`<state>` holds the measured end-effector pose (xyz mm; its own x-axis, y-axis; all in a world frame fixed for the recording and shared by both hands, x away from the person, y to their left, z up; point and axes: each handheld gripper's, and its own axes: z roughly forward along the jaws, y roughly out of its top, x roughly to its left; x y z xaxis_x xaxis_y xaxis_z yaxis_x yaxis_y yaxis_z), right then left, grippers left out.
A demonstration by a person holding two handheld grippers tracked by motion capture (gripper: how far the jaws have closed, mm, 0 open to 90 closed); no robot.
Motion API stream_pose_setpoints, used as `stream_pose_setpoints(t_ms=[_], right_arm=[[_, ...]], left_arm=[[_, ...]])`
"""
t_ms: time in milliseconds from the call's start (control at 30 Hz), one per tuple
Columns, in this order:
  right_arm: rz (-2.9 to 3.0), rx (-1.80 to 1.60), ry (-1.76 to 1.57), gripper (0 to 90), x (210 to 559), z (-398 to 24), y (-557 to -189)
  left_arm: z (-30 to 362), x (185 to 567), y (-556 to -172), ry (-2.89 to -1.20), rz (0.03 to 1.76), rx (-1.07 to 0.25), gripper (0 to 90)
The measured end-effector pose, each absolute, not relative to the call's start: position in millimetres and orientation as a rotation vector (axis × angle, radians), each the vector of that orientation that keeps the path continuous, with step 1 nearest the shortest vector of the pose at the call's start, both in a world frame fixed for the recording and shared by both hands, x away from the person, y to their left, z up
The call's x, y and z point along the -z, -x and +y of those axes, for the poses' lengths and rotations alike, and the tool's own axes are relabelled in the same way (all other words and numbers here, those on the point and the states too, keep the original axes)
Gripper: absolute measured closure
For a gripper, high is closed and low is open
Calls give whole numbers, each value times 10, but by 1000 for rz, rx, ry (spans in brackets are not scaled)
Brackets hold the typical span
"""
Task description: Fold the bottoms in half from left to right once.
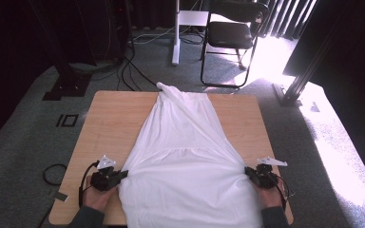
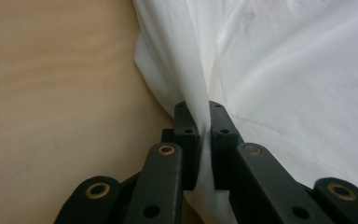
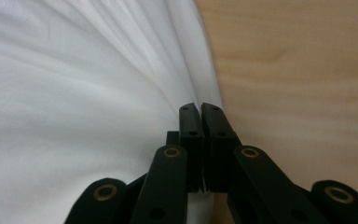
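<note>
White garment is spread out flat down the middle of the wooden desk, wide at the near edge and tapering to a bunched point at the far edge, closest to the black chair on the carpet behind the desk. Left tongs are clamped tight on the garment's left edge, near the desk's front. In the left gripper view you can see a fold of the white fabric pinched right between the jaws. Right tongs are doing the same on the right edge, closed on a thin bit of cloth. Fabric between the two tongs looks pulled pretty taut, with creases fanning out from each grip.
</note>
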<state>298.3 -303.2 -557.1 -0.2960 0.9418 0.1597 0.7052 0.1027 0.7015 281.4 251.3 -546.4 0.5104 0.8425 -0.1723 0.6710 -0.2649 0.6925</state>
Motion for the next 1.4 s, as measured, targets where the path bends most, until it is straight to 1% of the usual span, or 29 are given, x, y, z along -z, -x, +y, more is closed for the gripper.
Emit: stream_pose_setpoints(t_ms=[133, 167, 200, 233, 267, 367, 433, 500, 567, 600, 633, 700, 733, 767, 867, 900, 933, 967, 1033, 1067, 1100, 1133, 1167, 1233, 1267, 1300, 1400], right_arm=[[2053, -1026, -1663, 866, 5571, -3075, -2789], [2058, -1016, -1673, 855, 5561, -3073, -2772], [2063, -1002, -1672, 814, 5547, -3067, -2771], [2072, -982, -1652, 736, 5530, -3053, -2784], [2083, -973, -1627, 660, 5510, -3034, -2810], [2077, -1034, -1558, 534, 5380, -2964, -2942], [2095, -1063, -1489, 492, 5269, -2869, -3085], [2124, -1085, -1431, 482, 5178, -2748, -3262], [2144, -1074, -1387, 481, 5123, -2610, -3460], [2144, -1074, -1387, 481, 5123, -2610, -3460], [2162, -1087, -1348, 492, 5089, -2471, -3659], [2190, -1092, -1318, 501, 5073, -2324, -3853], [2205, -1087, -1306, 504, 5073, -2246, -3948], [2213, -1077, -1290, 502, 5077, -2169, -4041], [2224, -1025, -1264, 468, 5107, -1949, -4297], [2231, -1002, -1251, 440, 5122, -1883, -4373], [2252, -977, -1240, 407, 5146, -1826, -4450], [2264, -948, -1236, 393, 5175, -1776, -4520], [2294, -924, -1242, 383, 5238, -1704, -4630], [2309, -898, -1246, 415, 5268, -1680, -4675], [2321, -863, -1244, 514, 5293, -1668, -4711], [2321, -863, -1244, 514, 5293, -1668, -4711], [2302, -809, -1256, 748, 5306, -1701, -4756], [2302, -809, -1256, 748, 5306, -1701, -4756], [2274, -823, -1282, 807, 5287, -1750, -4774], [2126, -936, -1380, 881, 5157, -1963, -4778], [2071, -961, -1430, 877, 5141, -2085, -4791]], left_arm=[[2528, 5464, -2627, -2021, 1228, -271, 861], [2532, 5444, -2604, -2008, 1222, -283, 843], [2550, 5423, -2600, -1979, 1213, -297, 783], [2572, 5397, -2606, -1944, 1209, -321, 694], [2588, 5368, -2627, -1926, 1213, -350, 631], [2626, 5261, -2755, -1882, 1218, -411, 527], [2625, 5221, -2812, -1878, 1215, -427, 511], [2579, 5114, -3010, -1872, 1185, -457, 479], [2525, 5057, -3157, -1883, 1164, -484, 477], [2525, 5057, -3157, -1883, 1164, -484, 477], [2464, 5005, -3307, -1891, 1145, -481, 479], [2404, 4981, -3462, -1888, 1141, -463, 496], [2404, 4981, -3462, -1888, 1141, -463, 498], [2351, 4995, -3613, -1887, 1146, -439, 509], [2287, 5043, -3796, -1883, 1165, -396, 520], [2265, 5058, -3841, -1880, 1170, -390, 512], [2241, 5069, -3879, -1883, 1173, -390, 512], [2218, 5080, -3914, -1887, 1171, -390, 512], [2164, 5109, -3982, -1917, 1173, -402, 507], [2164, 5109, -3982, -1917, 1173, -402, 494], [2136, 5128, -4011, -1935, 1171, -398, 488], [2107, 5152, -4038, -1950, 1173, -394, 488], [2083, 5180, -4063, -1965, 1182, -388, 486], [2060, 5215, -4081, -1972, 1189, -376, 488], [2014, 5296, -4107, -2017, 1205, -361, 488], [1986, 5356, -4113, -2040, 1215, -355, 489], [1974, 5407, -4115, -2055, 1234, -345, 497]])
